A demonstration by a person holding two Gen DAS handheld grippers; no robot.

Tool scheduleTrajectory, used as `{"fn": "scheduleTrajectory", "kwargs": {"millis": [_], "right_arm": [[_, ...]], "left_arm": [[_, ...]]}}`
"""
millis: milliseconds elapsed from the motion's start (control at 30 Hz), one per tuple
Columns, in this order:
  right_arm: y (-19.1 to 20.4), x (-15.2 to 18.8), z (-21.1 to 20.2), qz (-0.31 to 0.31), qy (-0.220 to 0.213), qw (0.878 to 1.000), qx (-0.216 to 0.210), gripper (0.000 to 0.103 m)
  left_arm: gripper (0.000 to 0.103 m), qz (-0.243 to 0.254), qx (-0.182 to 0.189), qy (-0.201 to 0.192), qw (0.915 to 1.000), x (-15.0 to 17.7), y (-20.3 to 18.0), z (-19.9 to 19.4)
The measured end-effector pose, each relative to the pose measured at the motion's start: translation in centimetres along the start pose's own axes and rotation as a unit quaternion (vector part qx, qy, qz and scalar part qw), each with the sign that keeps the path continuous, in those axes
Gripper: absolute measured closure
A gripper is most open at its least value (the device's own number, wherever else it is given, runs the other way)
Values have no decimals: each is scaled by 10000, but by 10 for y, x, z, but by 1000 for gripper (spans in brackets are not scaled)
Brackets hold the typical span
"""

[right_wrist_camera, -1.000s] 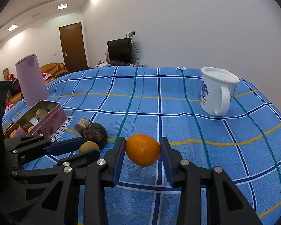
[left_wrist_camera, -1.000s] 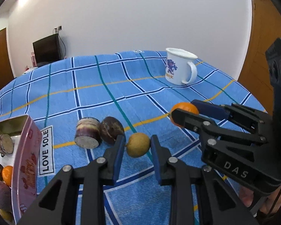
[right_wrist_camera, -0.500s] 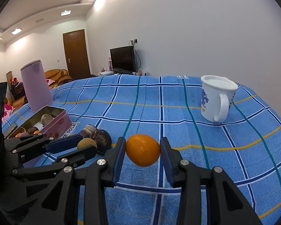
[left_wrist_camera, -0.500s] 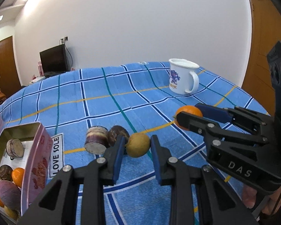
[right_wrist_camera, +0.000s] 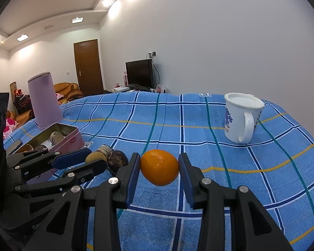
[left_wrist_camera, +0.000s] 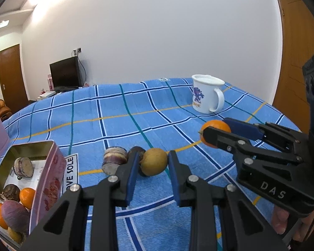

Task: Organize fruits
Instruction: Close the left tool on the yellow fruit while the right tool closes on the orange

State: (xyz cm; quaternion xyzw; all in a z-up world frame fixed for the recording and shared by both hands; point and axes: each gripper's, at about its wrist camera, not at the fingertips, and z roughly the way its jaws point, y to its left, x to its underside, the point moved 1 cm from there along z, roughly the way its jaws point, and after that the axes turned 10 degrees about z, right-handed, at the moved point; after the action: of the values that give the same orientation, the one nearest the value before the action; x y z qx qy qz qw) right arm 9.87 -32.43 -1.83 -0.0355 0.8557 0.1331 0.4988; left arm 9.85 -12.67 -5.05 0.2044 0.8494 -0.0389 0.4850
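Note:
My left gripper [left_wrist_camera: 153, 163] is shut on a small yellow-brown round fruit [left_wrist_camera: 154, 161] and holds it above the blue checked cloth [left_wrist_camera: 123, 125]. My right gripper [right_wrist_camera: 159, 167] is shut on an orange [right_wrist_camera: 159, 167], also lifted off the cloth. The orange also shows in the left wrist view [left_wrist_camera: 215, 128], and the yellow fruit in the right wrist view [right_wrist_camera: 95, 156]. A purple-white cut fruit [left_wrist_camera: 114, 160] and a dark purple fruit [left_wrist_camera: 136, 151] lie on the cloth behind my left fingers. An open pink tin [left_wrist_camera: 50, 175] at the left holds several fruits.
A white mug [left_wrist_camera: 207, 96] with a blue print stands at the far right of the table. A tall lilac tumbler [right_wrist_camera: 44, 99] stands behind the tin. A "LOVE SOLE" label [left_wrist_camera: 70, 172] lies beside the tin. A phone [right_wrist_camera: 13, 146] lies left of the tin.
Both grippers have risen with their fruits held; the cameras tilt up and the table drops lower in view. The two purple fruits on the cloth have not moved.

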Motion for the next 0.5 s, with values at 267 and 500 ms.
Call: {"fn": "scheduleTrajectory", "kwargs": {"millis": [267,500], "right_arm": [[1,0,-5,-31,-116,9999,-20,63],[2,1,-11,-55,-244,9997,-44,63]], "left_arm": [[73,-5,-86,-178,9998,0,1,-8],[73,-12,-138,-292,9995,0,1,-13]]}}
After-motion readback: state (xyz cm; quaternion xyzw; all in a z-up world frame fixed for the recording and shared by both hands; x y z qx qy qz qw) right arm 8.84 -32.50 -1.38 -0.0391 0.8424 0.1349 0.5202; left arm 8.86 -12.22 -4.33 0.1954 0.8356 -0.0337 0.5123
